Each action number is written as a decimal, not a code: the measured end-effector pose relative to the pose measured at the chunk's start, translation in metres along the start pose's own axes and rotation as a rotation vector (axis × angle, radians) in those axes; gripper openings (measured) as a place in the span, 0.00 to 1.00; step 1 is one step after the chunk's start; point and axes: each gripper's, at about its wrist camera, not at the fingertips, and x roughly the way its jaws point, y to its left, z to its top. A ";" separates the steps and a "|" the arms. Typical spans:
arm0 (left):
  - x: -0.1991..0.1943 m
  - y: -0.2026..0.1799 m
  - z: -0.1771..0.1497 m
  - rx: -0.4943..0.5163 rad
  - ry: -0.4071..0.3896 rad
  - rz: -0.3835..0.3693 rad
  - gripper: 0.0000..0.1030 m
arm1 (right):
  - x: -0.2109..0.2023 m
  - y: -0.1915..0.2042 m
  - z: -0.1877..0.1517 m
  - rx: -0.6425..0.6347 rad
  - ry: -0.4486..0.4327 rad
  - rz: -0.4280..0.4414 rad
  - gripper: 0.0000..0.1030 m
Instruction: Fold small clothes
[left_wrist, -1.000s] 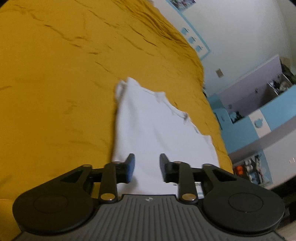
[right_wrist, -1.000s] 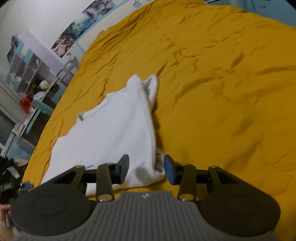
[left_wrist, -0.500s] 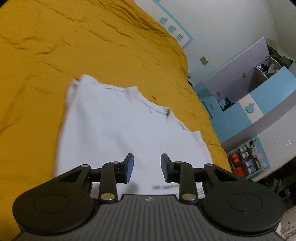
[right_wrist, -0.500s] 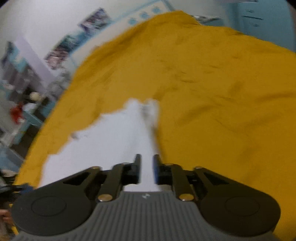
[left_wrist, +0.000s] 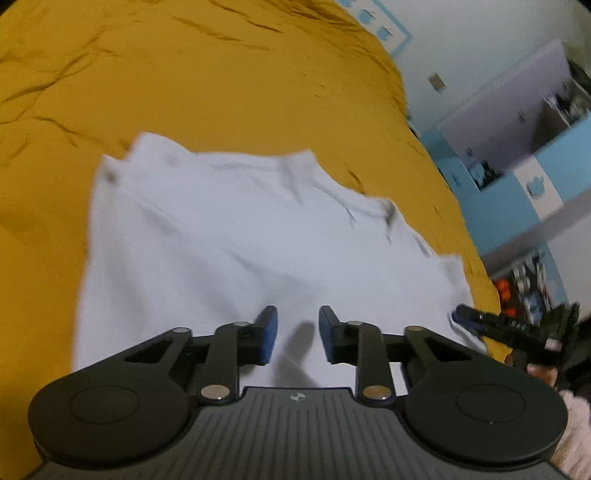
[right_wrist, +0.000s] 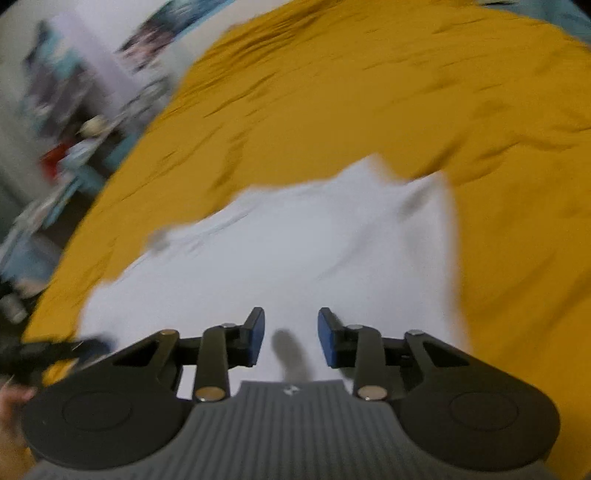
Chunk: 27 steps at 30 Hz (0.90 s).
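Observation:
A small white shirt (left_wrist: 240, 236) lies spread flat on the mustard-yellow bedspread (left_wrist: 184, 74). It also shows in the right wrist view (right_wrist: 295, 251), blurred by motion. My left gripper (left_wrist: 297, 334) is open and empty, just above the shirt's near part. My right gripper (right_wrist: 290, 334) is open and empty, above the shirt's near part. The right gripper's tip shows in the left wrist view (left_wrist: 469, 317) at the shirt's right corner. The left gripper shows blurred in the right wrist view (right_wrist: 55, 354) at the shirt's left corner.
The bedspread (right_wrist: 406, 92) stretches far beyond the shirt. Blue and lilac cabinets (left_wrist: 524, 147) with cluttered shelves stand past the bed's right edge. A blurred shelf unit (right_wrist: 66, 110) stands past the bed's left edge in the right wrist view.
The right gripper, shut half a second ago, has opened. Both views have swung so the shirt now lies broadside under each gripper. The left gripper stayed open.

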 end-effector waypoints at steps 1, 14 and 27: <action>-0.004 0.003 0.003 -0.016 -0.020 0.019 0.31 | 0.000 -0.007 0.007 0.023 -0.007 -0.006 0.21; -0.016 0.028 0.036 -0.038 -0.134 0.150 0.40 | 0.023 0.007 0.018 0.008 -0.100 -0.089 0.19; -0.080 -0.035 -0.035 0.011 -0.162 0.055 0.46 | -0.033 0.077 -0.035 -0.071 -0.023 0.207 0.29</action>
